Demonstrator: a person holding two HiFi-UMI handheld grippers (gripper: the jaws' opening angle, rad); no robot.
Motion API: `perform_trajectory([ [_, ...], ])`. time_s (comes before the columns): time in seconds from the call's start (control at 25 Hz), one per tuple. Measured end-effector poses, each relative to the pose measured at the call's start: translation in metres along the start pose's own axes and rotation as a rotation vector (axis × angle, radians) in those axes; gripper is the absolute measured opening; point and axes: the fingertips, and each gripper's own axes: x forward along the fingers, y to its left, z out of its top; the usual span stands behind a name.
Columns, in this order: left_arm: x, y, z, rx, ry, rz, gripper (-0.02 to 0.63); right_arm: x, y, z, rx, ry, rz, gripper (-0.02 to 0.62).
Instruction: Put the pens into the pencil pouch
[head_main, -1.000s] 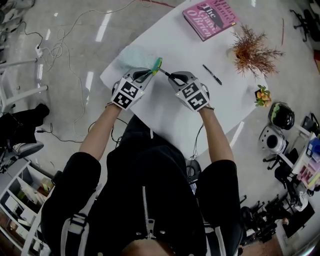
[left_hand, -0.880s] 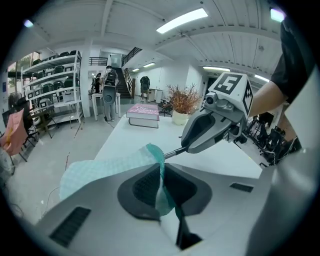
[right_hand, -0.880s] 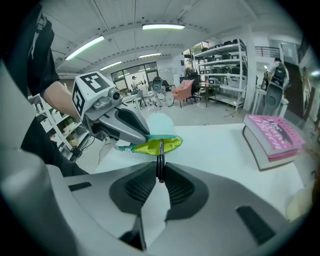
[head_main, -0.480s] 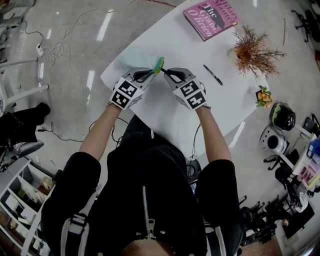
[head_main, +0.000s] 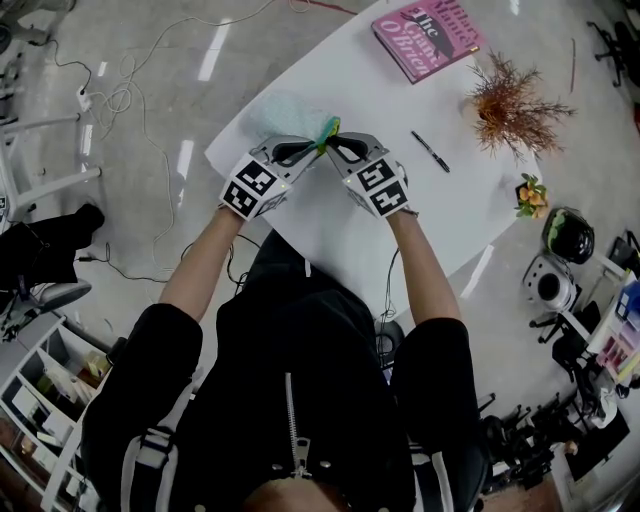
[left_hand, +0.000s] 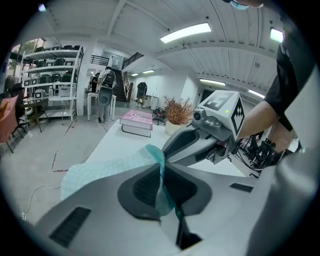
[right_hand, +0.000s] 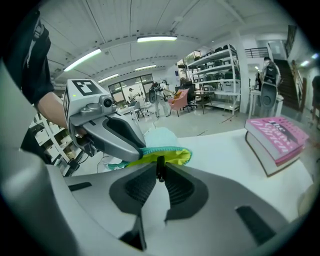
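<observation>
Your left hand-held gripper (head_main: 314, 148) and right hand-held gripper (head_main: 334, 149) met tip to tip in the head view, at the mouth of the pencil pouch (head_main: 285, 112), which lay near the far left edge of the counter (head_main: 350, 225). A second pen (head_main: 429, 151) lay well apart from them on the counter, off to your right.

In the left gripper view, your jaws were pressed together on the teal rim of the pouch, holding that edge lifted off the counter.

In the right gripper view, your jaws were clamped on a thin black pen (right_hand: 159, 169), and its tip pointed into the yellow-lined opening just ahead.

You appeared to be partway through feeding the first pen into the pouch. The next move called for sliding the pen deeper along the pouch before you let it go. Your left grip needed to hold the rim up so the mouth did not fold over the tip. After that, the pen on the counter remained to be fetched.
</observation>
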Motion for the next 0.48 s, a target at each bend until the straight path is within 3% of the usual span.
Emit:
perform_trajectory([
  [0.16, 0.0004, 0.0002, 0.0017, -0.011, 0.0, -0.015, 0.043, 0.0019, 0.0008, 0.0037, -0.039, 0.004, -0.014, 0.063],
  [0.36, 0.0023, -0.0031, 0.0003, 0.011, 0.026, -0.036, 0.043, 0.0058, 0.0058, 0.006, -0.176, 0.038, -0.056, 0.063],
  [0.48, 0.0031, -0.0055, 0.003, -0.004, 0.012, -0.055, 0.041, 0.0092, 0.0046, 0.0052, -0.165, 0.033, -0.054, 0.063],
])
